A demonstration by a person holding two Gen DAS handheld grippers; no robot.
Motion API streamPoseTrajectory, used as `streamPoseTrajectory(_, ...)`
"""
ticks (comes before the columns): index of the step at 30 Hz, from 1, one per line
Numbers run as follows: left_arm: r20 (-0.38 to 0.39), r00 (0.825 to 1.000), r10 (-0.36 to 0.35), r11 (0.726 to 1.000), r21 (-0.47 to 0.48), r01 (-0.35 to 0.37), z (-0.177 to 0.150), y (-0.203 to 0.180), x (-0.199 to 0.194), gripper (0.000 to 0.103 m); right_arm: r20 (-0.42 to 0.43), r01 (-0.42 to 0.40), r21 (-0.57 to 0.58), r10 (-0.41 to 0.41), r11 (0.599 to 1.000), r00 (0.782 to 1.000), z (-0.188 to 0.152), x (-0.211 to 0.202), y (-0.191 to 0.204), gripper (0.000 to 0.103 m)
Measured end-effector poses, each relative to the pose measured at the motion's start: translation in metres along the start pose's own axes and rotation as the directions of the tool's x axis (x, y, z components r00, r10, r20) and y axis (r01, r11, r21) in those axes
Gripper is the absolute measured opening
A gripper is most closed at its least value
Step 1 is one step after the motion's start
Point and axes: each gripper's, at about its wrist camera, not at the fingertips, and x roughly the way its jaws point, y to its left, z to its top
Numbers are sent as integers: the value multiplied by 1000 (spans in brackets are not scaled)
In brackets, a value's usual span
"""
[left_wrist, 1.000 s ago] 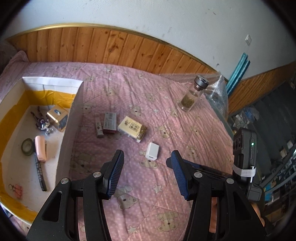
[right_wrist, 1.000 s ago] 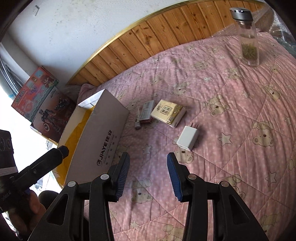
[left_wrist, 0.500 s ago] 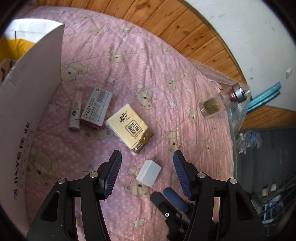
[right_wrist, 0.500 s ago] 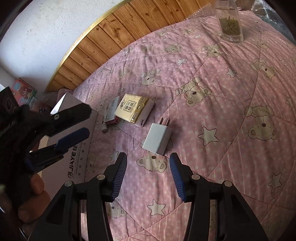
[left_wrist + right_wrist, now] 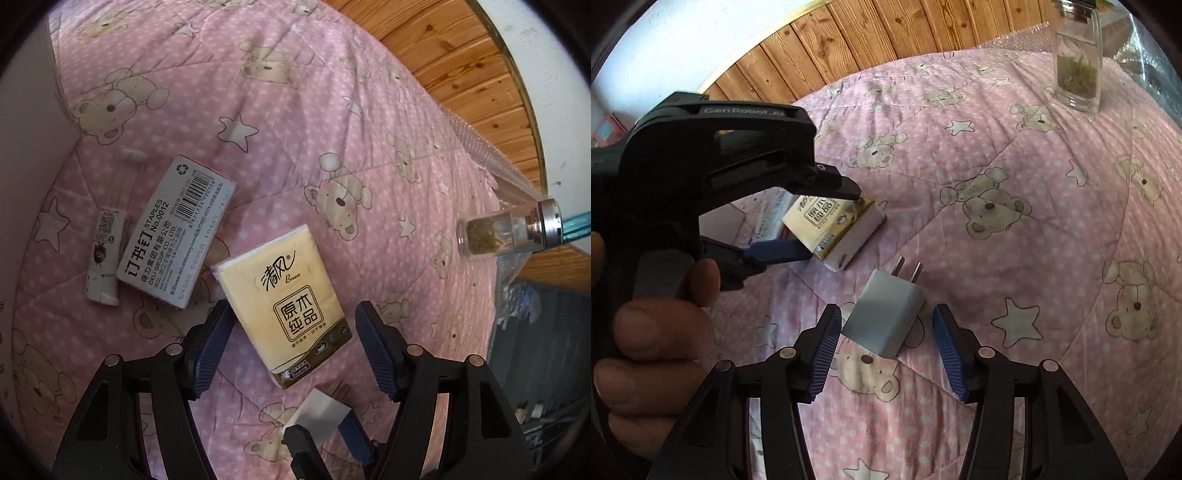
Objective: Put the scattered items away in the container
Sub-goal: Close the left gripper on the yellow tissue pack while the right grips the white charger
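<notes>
— Yellow wrapping first: we see the tissue pack [image 5: 286, 308] lying flat on the pink quilt [image 5: 332, 122], between the blue pads of our left gripper [image 5: 293, 325]. How do those jaws stand?

— They are opening and wide; the pack sits between them, and we see no firm press from either pad, so nothing is gripped. From the right wrist view one fingertip [image 5: 849, 190] hangs over the pack's far edge and the other lies low beside its near edge.

— And our right gripper [image 5: 882, 334]?

— Its jaws are opening too. The white charger plug [image 5: 886, 319] lies on the quilt between them with a gap at each pad, its two prongs pointing away from us. Nothing is held.

— What lies around the pack?

— Just beside its upper left corner we see the grey staples box [image 5: 177, 230], and against that box's left side a small white tube [image 5: 105, 242]. We make out a cardboard container wall [image 5: 33, 122] at the far left edge.

— Farther out?

— A glass bottle [image 5: 1078, 59] with green matter at its bottom stands well apart, near the quilt's far edge, by the wooden wall panelling [image 5: 886, 33]. A person's hand [image 5: 653, 332] grasps the left gripper's handle.
</notes>
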Motion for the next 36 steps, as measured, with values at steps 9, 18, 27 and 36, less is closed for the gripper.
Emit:
streamPoseTrajectory(9,-23,997,68,976,206,-62,0,-14,5,69,-6,58,-46,-59,997,998,-3,-1,2,35)
streamPoseTrajectory(18,-37,978,207,922,343,-182,3,-43,20,84,1,20,-32,-20,999,1000,-4,-1,4,50)
streamPoseTrajectory(27,102,952,287,813,500,-299,-15,-48,14,61,-3,27,-8,-27,1000,1000,-5,-2,-6,33)
streamPoseTrajectory(36,92,978,186,877,434,-208,-17,-15,-15,57,-16,-16,68,17,998,1000,-4,-3,-14,33)
